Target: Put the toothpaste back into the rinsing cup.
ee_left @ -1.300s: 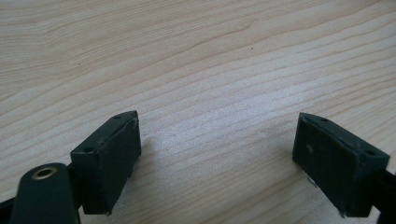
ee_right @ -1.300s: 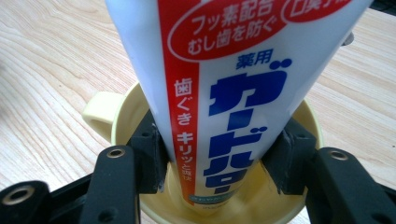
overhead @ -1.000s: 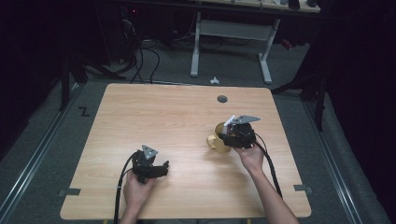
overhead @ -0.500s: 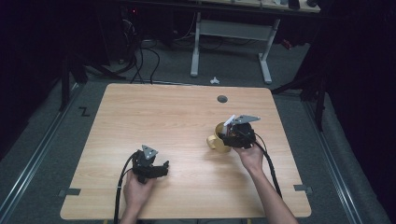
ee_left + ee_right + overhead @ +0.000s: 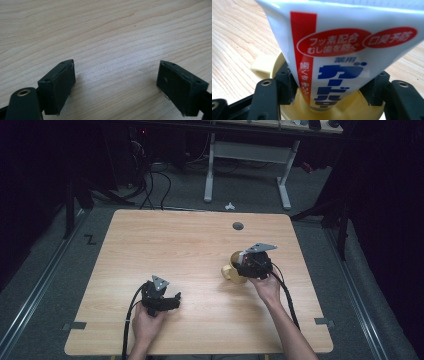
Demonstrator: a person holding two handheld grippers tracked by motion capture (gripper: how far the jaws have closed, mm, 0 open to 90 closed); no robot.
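Observation:
A white toothpaste tube (image 5: 337, 50) with red and blue print stands in a yellow cup (image 5: 262, 67) on the wooden table. My right gripper (image 5: 329, 85) reaches over the cup (image 5: 230, 271) with the tube between its jaws. They have just been opening; the pads sit at the tube's sides without squeezing it. In the high view the right gripper (image 5: 241, 265) is right of the table's centre, held by a hand. My left gripper (image 5: 175, 301) rests low near the front left, open, with only bare wood between its pads (image 5: 60, 85).
A round cable hole (image 5: 238, 226) lies in the tabletop behind the cup. The table's far edge (image 5: 200, 211) borders a grey floor with cables, a small white object (image 5: 229, 206) and another desk's white legs (image 5: 210, 170).

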